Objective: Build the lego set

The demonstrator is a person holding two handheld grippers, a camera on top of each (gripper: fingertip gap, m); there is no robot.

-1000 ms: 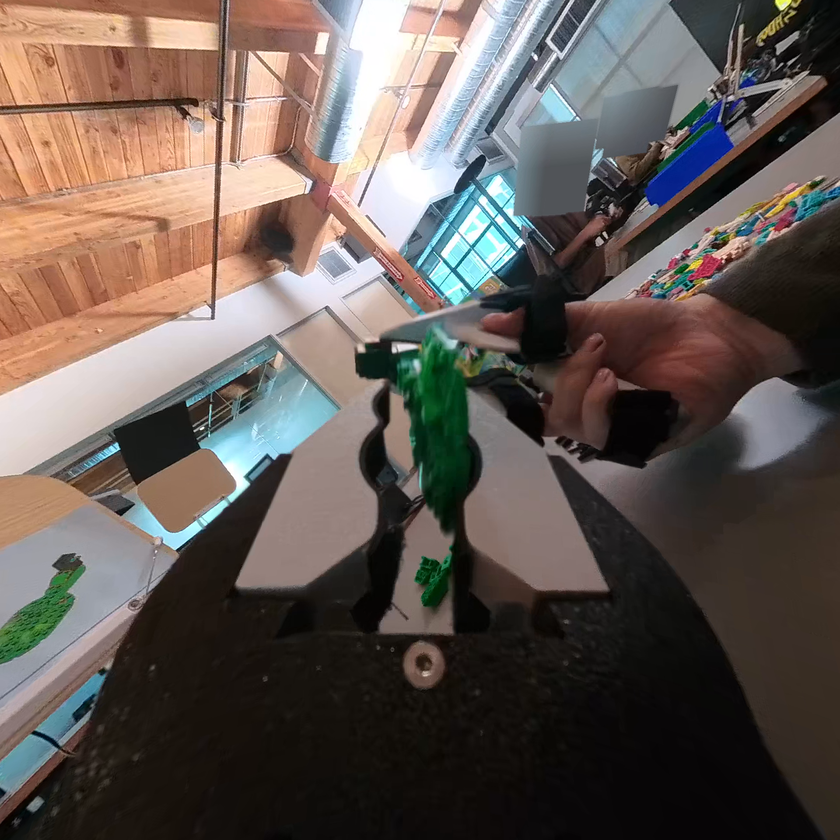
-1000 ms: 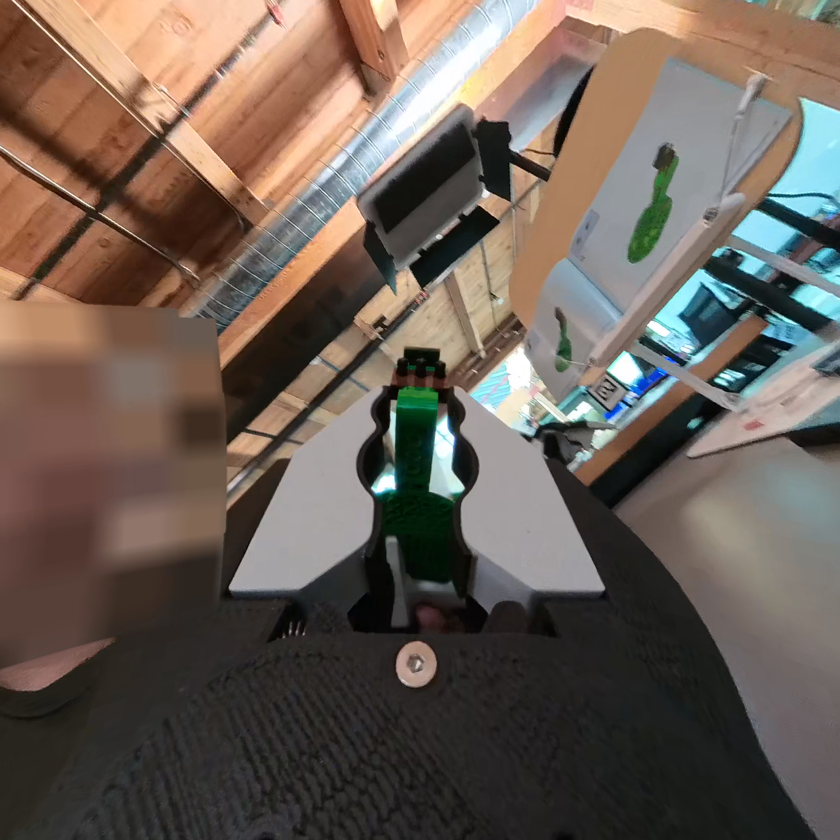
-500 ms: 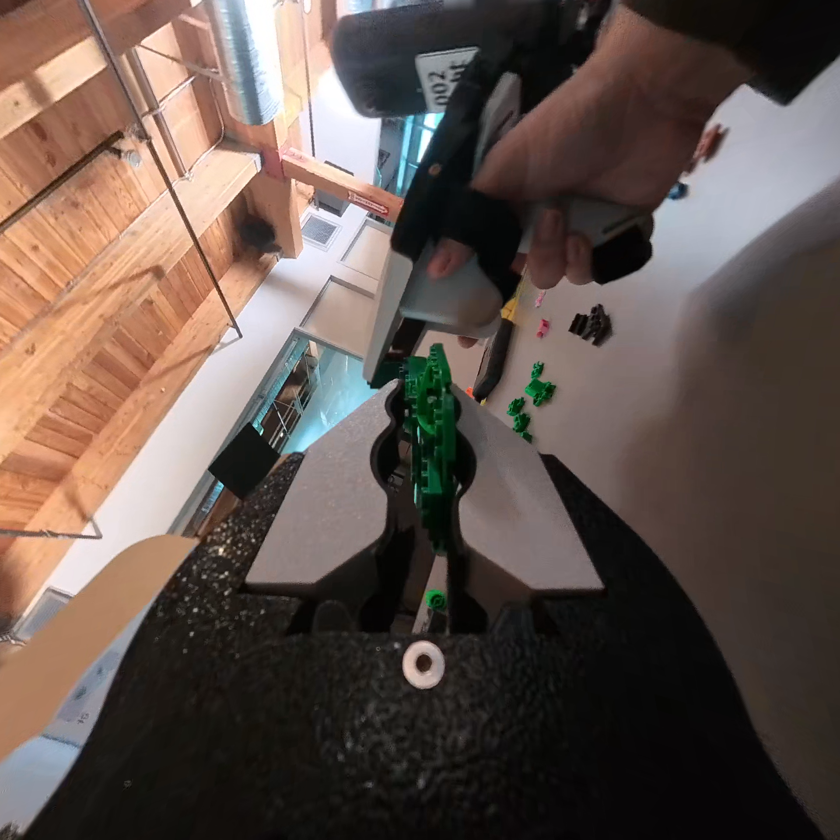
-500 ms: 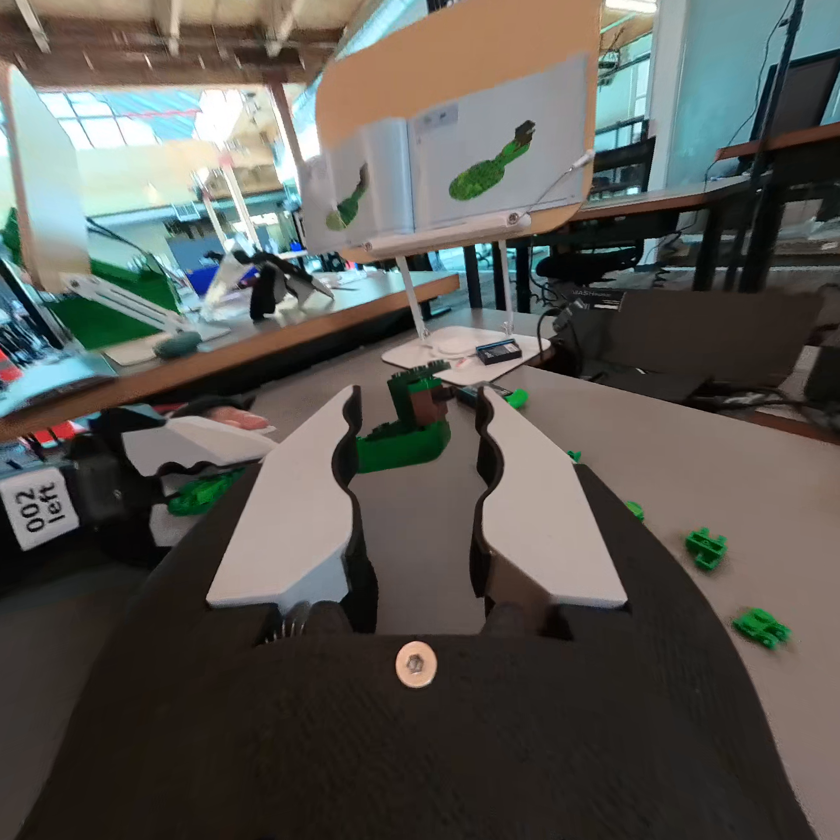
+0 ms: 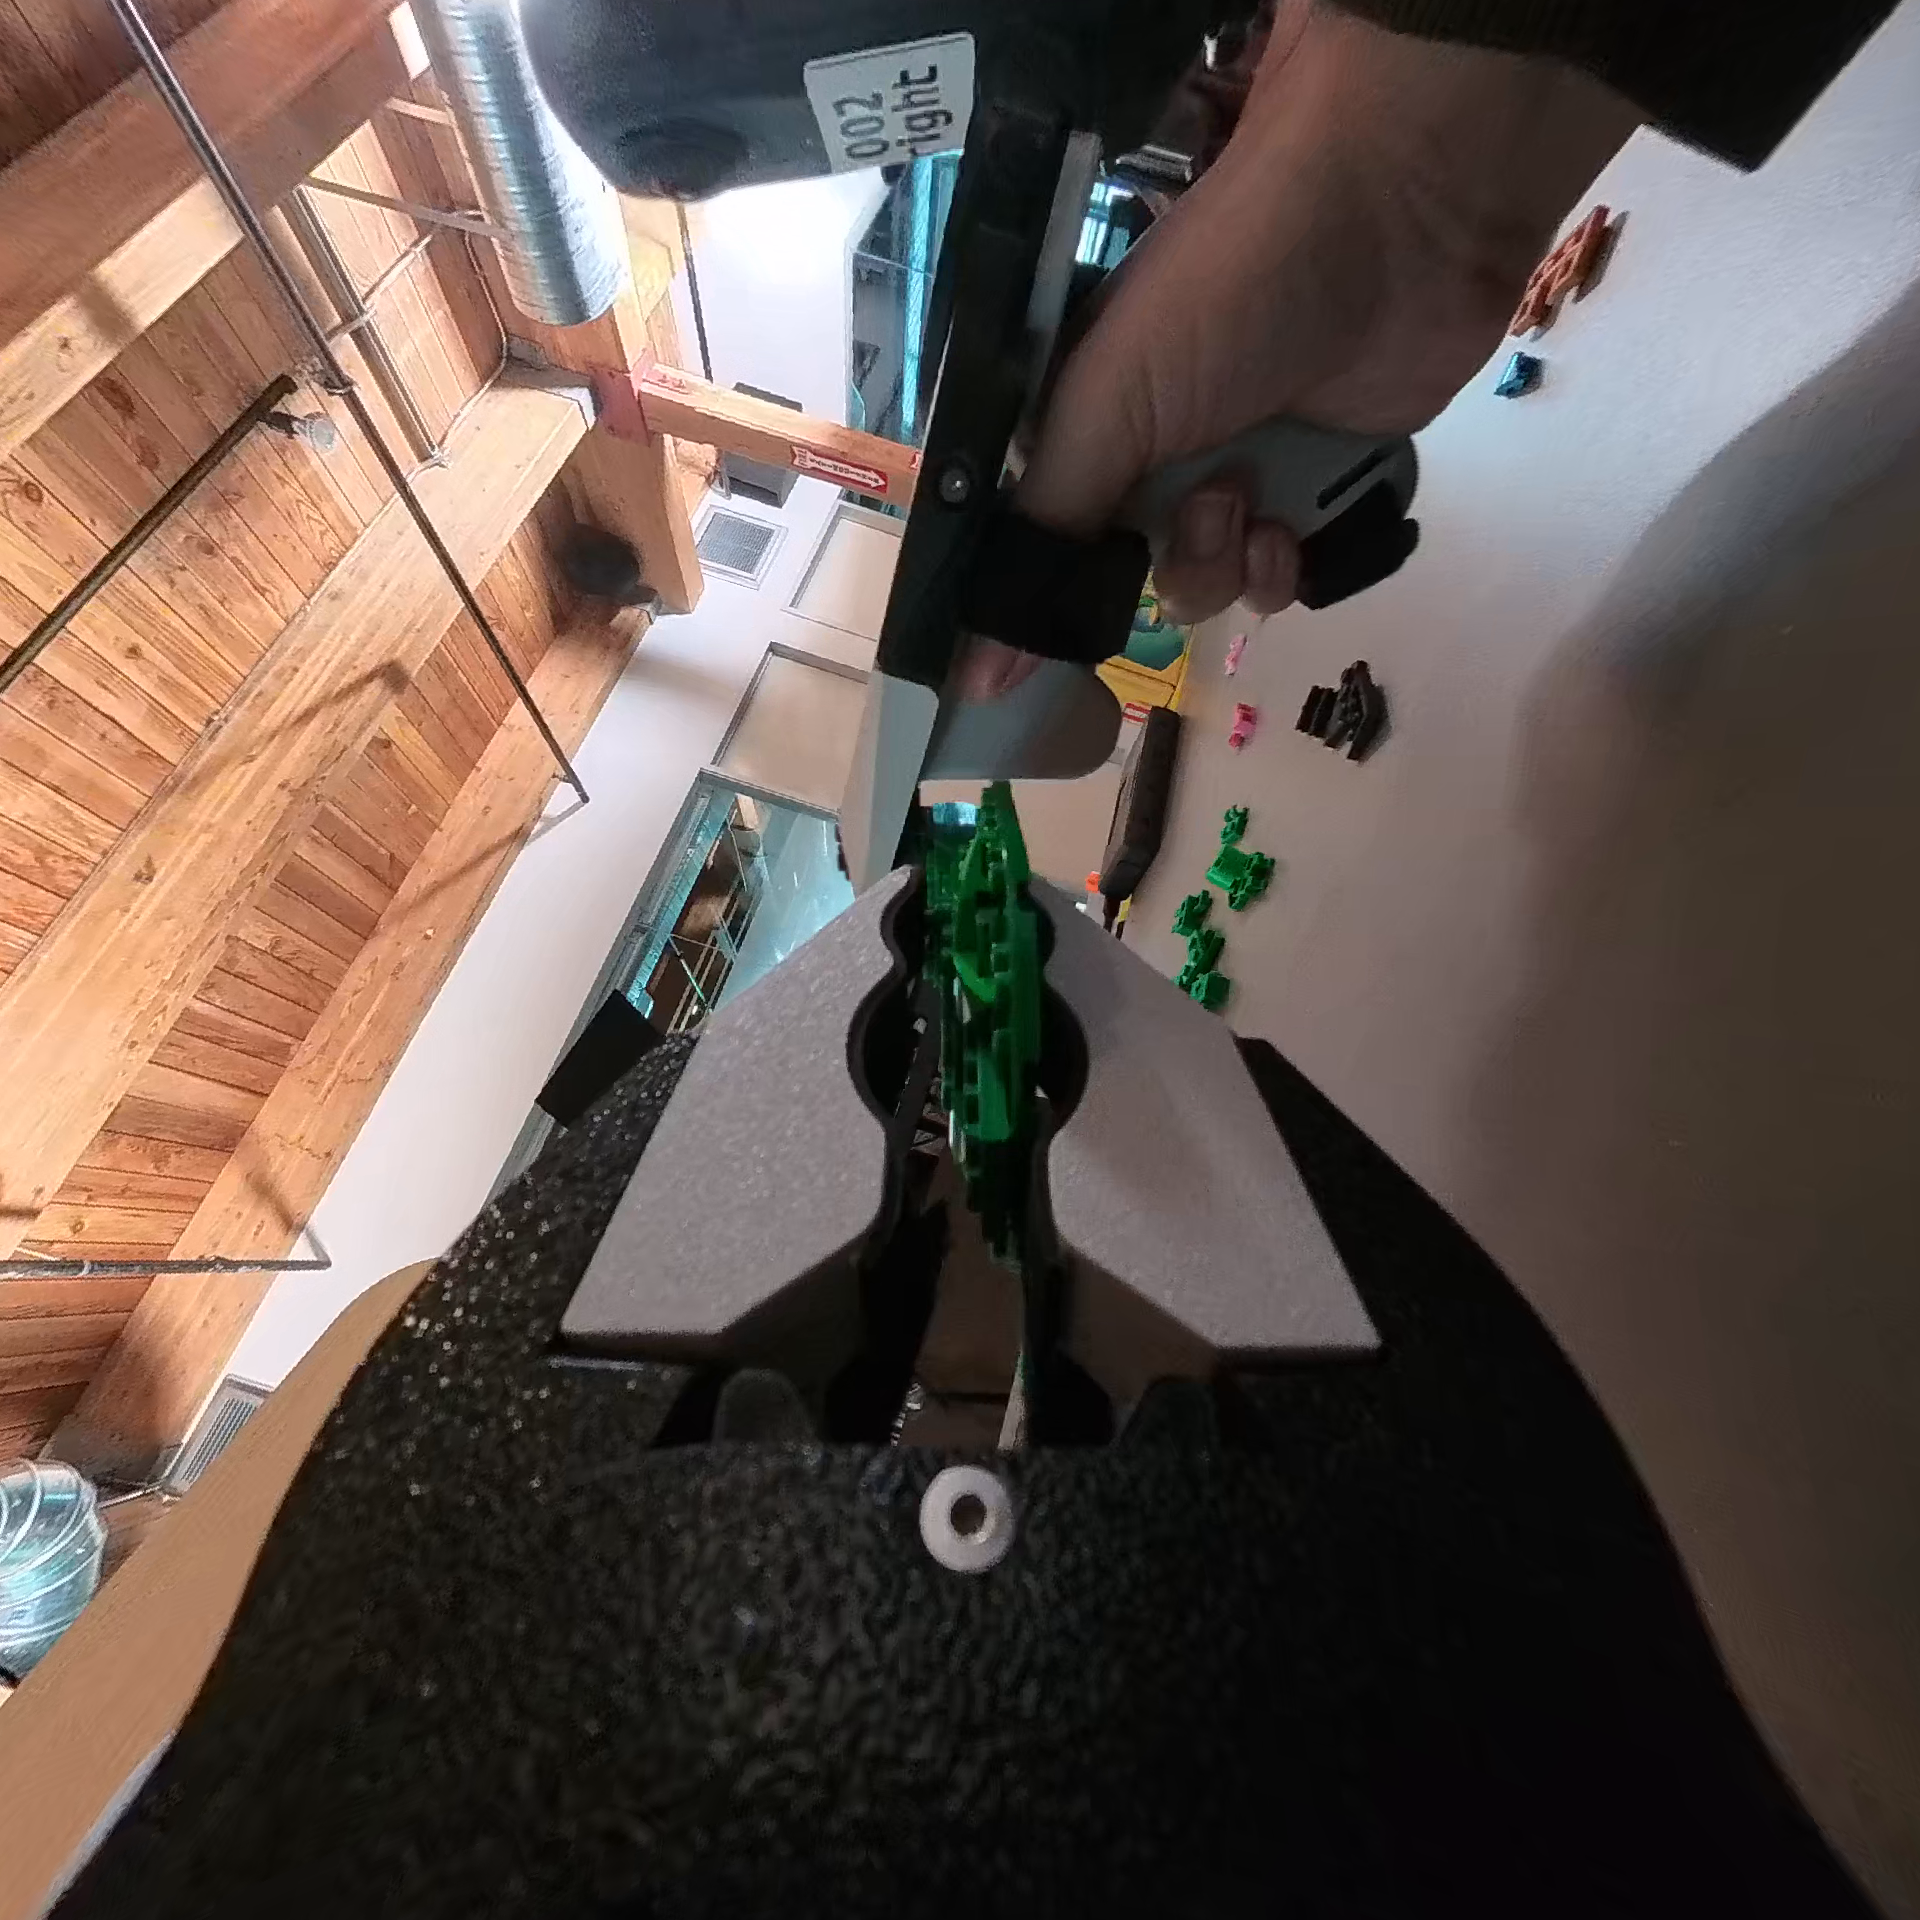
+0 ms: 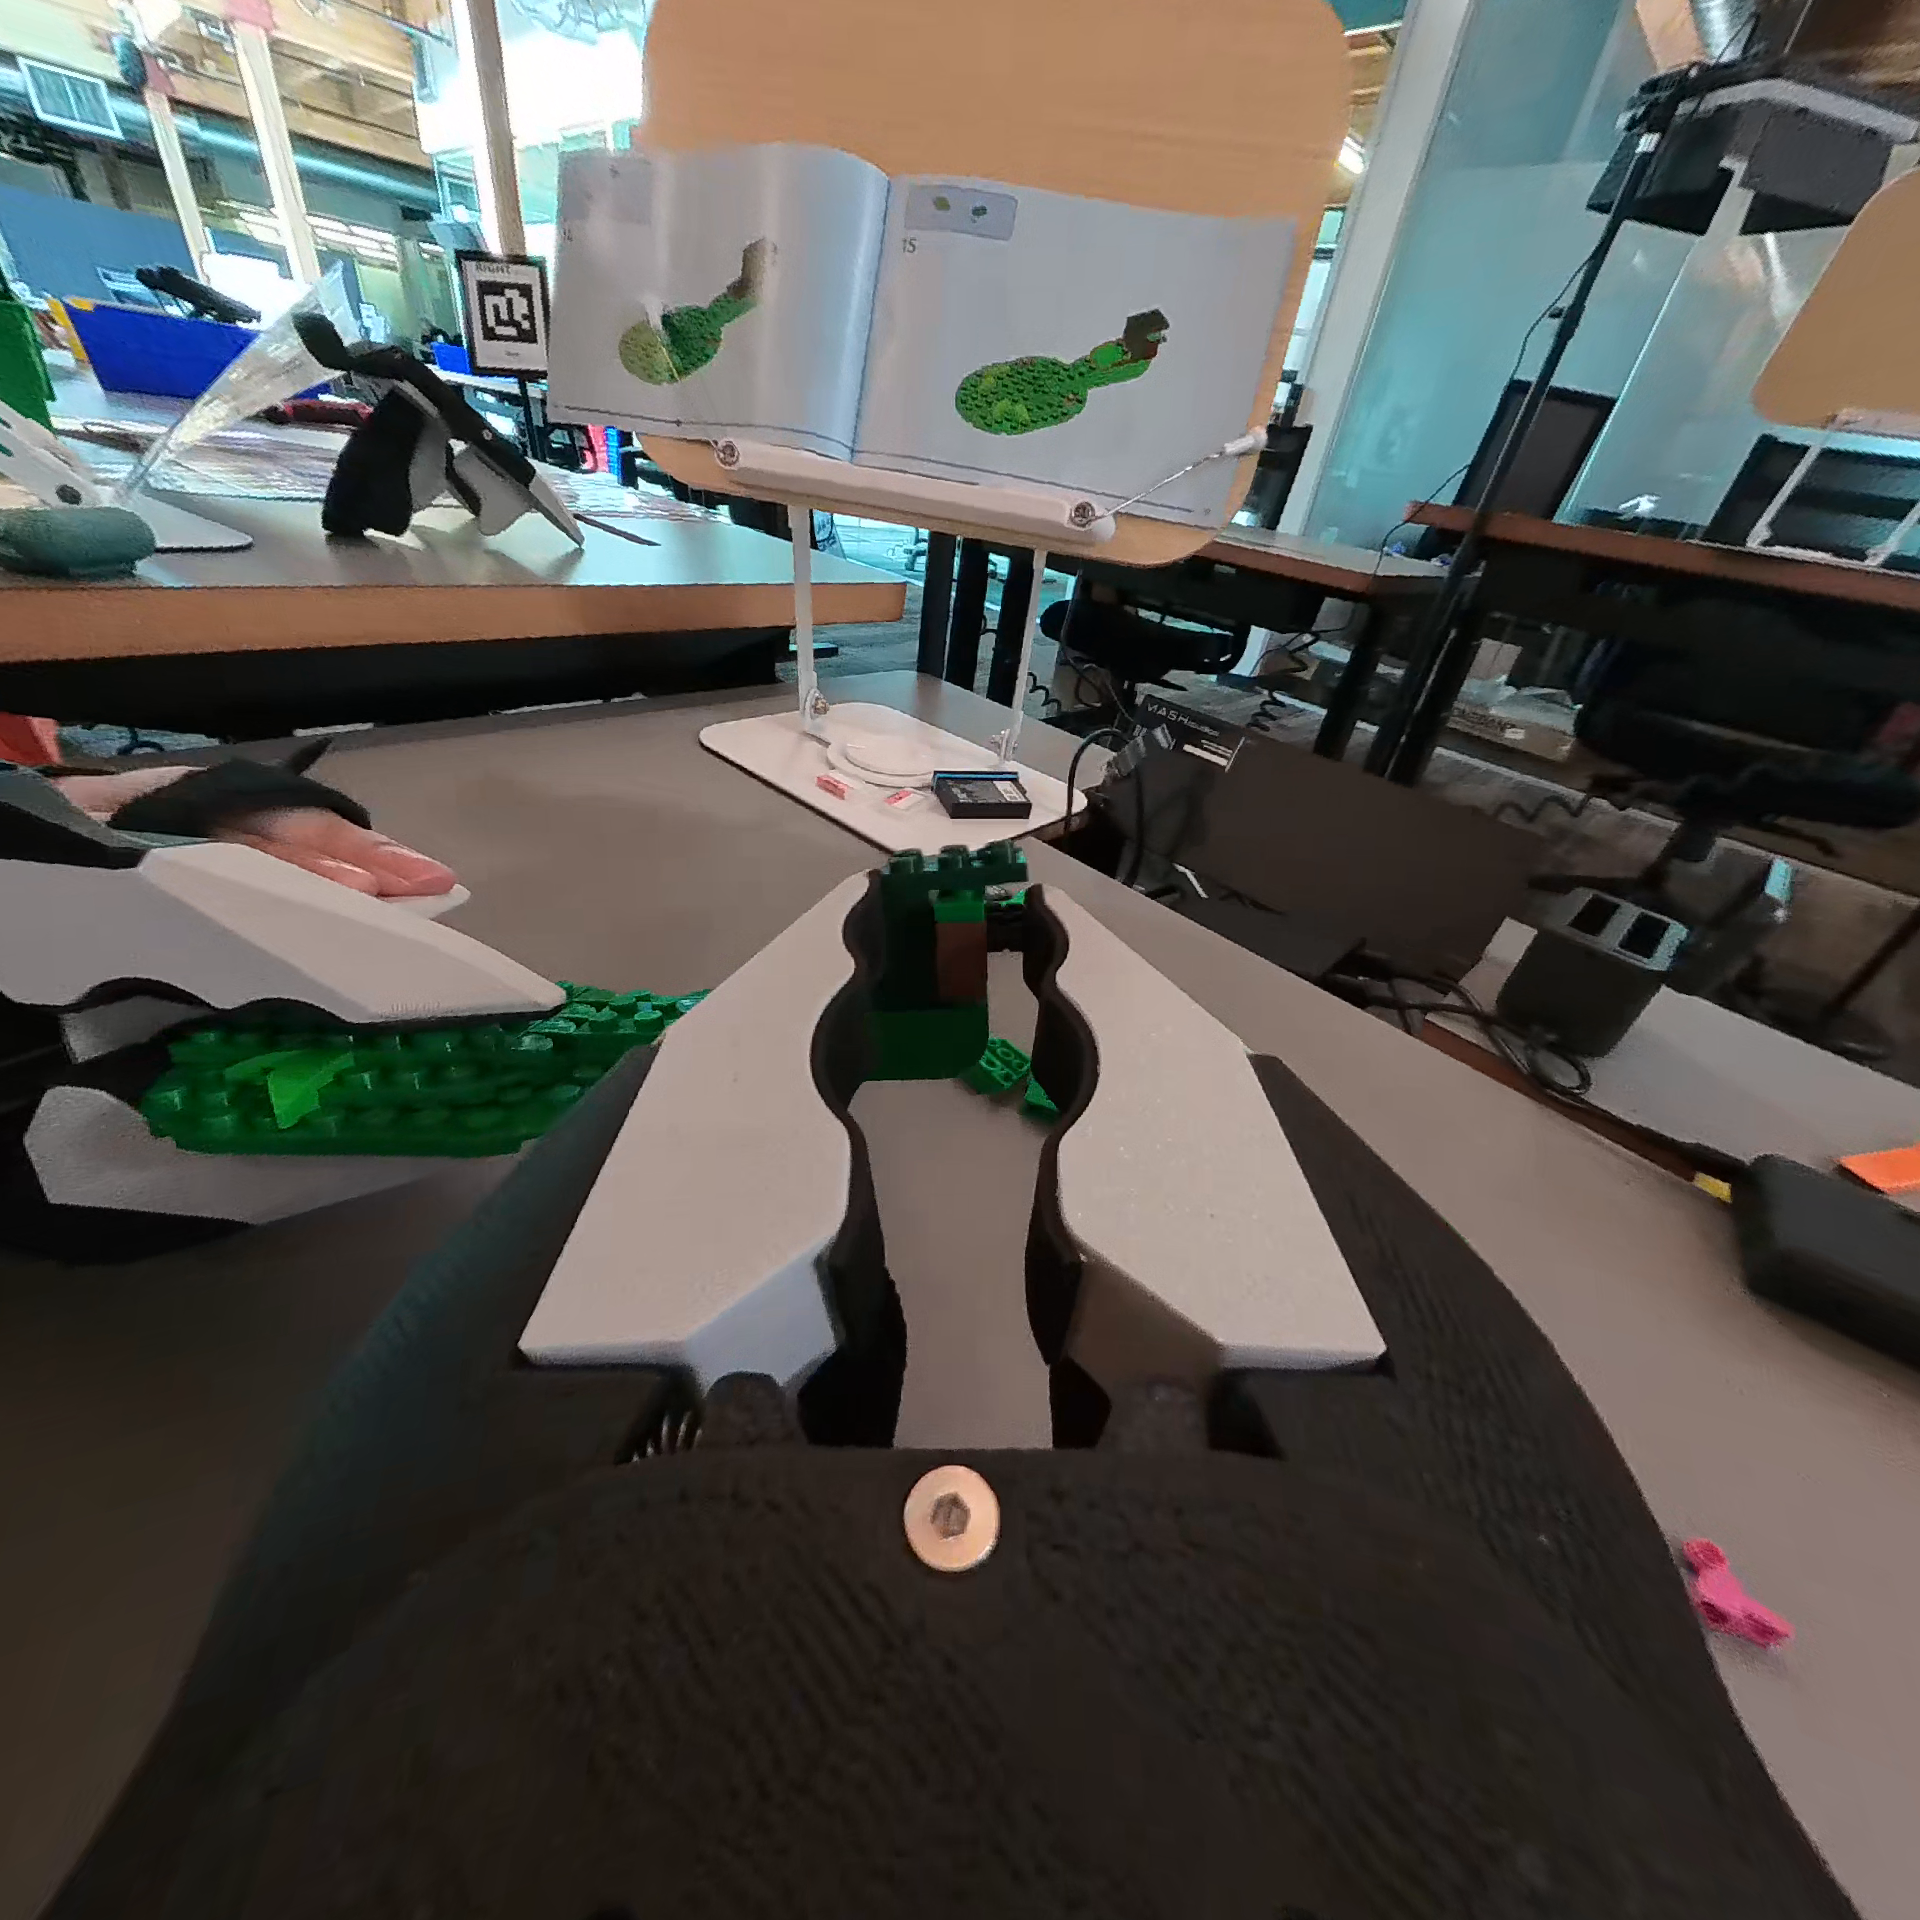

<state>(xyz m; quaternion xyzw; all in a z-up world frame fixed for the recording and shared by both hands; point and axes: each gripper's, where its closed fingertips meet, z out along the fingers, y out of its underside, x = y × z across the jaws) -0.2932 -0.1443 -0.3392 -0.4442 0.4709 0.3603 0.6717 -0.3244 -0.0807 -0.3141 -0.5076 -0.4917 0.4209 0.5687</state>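
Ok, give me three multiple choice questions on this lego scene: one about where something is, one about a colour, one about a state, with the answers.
1. The open instruction booklet is:
A) lying flat among the loose pieces
B) propped upright on a stand
C) on the floor

2. The loose piece on the table, low on the right of the right wrist view, is:
A) yellow
B) white
C) pink

3. The right claw is:
A) open
B) shut on the green plate
C) shut on the loose piece

Answers: 1 B, the booklet sits open on the raised stand's ledge. 2 C, the piece is plainly pink. 3 A, its fingers stand apart, while the left claw grips the green plate.
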